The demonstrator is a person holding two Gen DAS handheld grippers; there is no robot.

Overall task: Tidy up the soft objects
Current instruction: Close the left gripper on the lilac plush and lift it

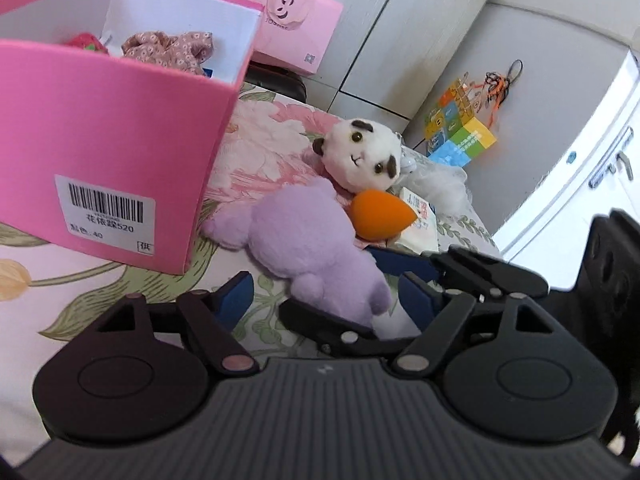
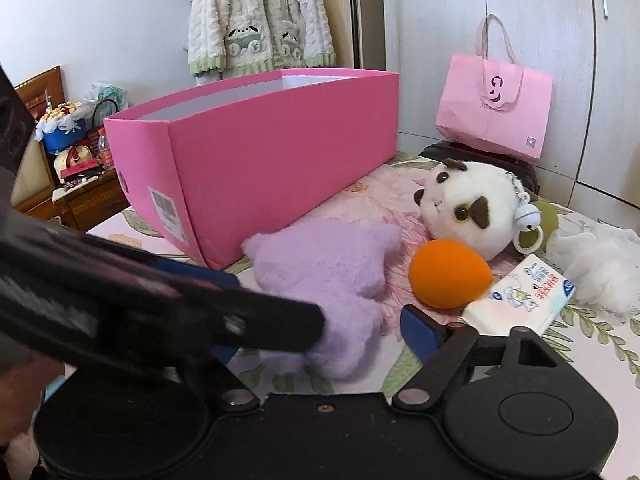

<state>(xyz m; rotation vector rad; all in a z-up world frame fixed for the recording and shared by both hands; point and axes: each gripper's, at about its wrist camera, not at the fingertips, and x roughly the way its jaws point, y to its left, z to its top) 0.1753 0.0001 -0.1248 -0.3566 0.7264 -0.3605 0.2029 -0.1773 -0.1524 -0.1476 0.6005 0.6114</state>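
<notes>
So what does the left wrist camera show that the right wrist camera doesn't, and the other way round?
Only the left wrist view looks inside the pink cardboard box, where a floral pink cloth lies, and shows a colourful cube-shaped carton by the wall. Only the right wrist view shows the cream fleece garment hanging on the wall and a cluttered wooden side table. Both show the lilac plush toy, the orange teardrop sponge, the white panda-like plush head and the pink paper bag.

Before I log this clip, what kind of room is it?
Most likely a bedroom: a floral bedsheet under the toys, a fleece robe hanging on the wall, and white wardrobe doors behind the pink paper bag.
</notes>
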